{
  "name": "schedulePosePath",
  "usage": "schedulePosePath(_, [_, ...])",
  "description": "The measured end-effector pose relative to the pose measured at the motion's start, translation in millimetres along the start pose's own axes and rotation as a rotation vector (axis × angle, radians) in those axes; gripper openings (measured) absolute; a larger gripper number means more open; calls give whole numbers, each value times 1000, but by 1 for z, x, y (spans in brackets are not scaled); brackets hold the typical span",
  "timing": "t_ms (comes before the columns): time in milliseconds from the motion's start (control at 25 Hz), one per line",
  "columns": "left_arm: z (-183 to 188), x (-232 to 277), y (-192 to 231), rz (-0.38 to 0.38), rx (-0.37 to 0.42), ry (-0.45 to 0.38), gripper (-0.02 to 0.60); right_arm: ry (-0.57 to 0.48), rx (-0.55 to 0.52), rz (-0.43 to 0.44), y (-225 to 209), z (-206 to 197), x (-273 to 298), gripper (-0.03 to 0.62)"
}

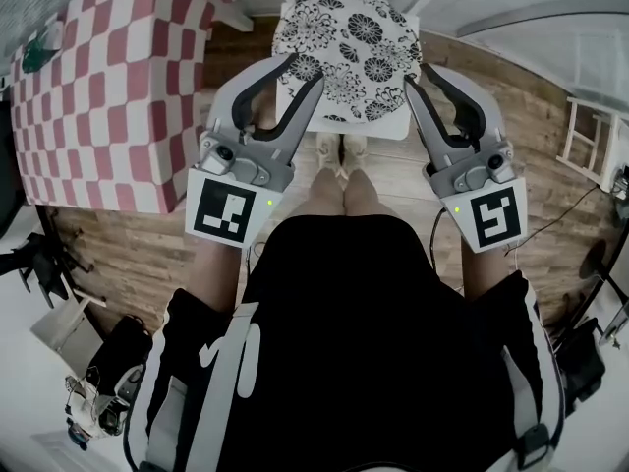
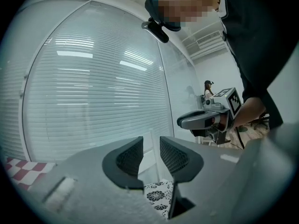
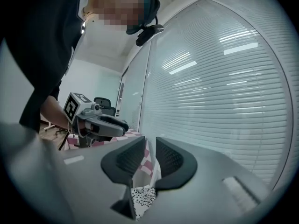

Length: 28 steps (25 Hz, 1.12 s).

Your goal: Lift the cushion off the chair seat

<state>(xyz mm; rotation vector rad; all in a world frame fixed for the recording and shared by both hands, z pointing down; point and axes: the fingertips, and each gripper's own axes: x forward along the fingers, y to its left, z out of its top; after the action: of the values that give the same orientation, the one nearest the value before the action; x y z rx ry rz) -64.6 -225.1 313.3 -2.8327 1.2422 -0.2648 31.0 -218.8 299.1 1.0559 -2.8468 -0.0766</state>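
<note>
The white cushion with a black flower print [image 1: 346,47] lies flat on the seat of the white chair [image 1: 393,129], covering nearly all of it; only a pale strip of seat shows along the near edge. In the head view the chair stands straight ahead of the person, whose pale shoes [image 1: 341,153] sit on the floor just before it.

The left gripper [image 1: 305,69], grey with black pads, reaches in at the cushion's near left corner. Its jaws stand apart, and in its own view the gap between the pads holds nothing, while the printed cushion shows lower down, beneath the jaws. The right gripper [image 1: 421,75] comes in at the near right corner in the same way: jaws parted, pads bare, the cushion visible below them. Whether either gripper's tips touch the fabric cannot be told (from above they merely overlap its edge).

To the left of the chair a worktop carries a red-and-white checked cloth [image 1: 98,87]. The floor is brown wooden planking [image 1: 147,254]. Beyond the chair, both gripper views show a glass wall with closed white slatted blinds [image 2: 93,101].
</note>
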Motion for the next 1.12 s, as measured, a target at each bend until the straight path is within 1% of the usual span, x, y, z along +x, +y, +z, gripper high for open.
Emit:
schedulePosePath(120, [-18, 1, -2, -8, -10, 39, 117, 17, -4, 30, 6, -13, 2, 95])
schedulePosePath(280, [-35, 2, -5, -17, -31, 64, 118, 42, 2, 59, 12, -29, 4, 106])
schedulePosePath(520, [-62, 3, -11, -32, -59, 98, 157, 71, 17, 116, 23, -56, 3, 135])
schedulePosePath(680, [-89, 2, -15, -41, -80, 133, 167, 85, -3, 147, 31, -77, 4, 143])
schedulePosePath(800, [-107, 2, -22, -58, -92, 161, 167, 140, -48, 174, 40, -99, 3, 146])
schedulePosePath(920, [-119, 1, -29, -82, -83, 188, 167, 194, -91, 219, 52, -122, 0, 149])
schedulePosePath(1000, [-127, 2, -33, -97, -83, 198, 181, 217, -96, 240, 58, -135, -1, 155])
schedulePosePath(1120, [-141, 4, -38, -123, -71, 217, 182, 241, -80, 257, 63, -154, -1, 161])
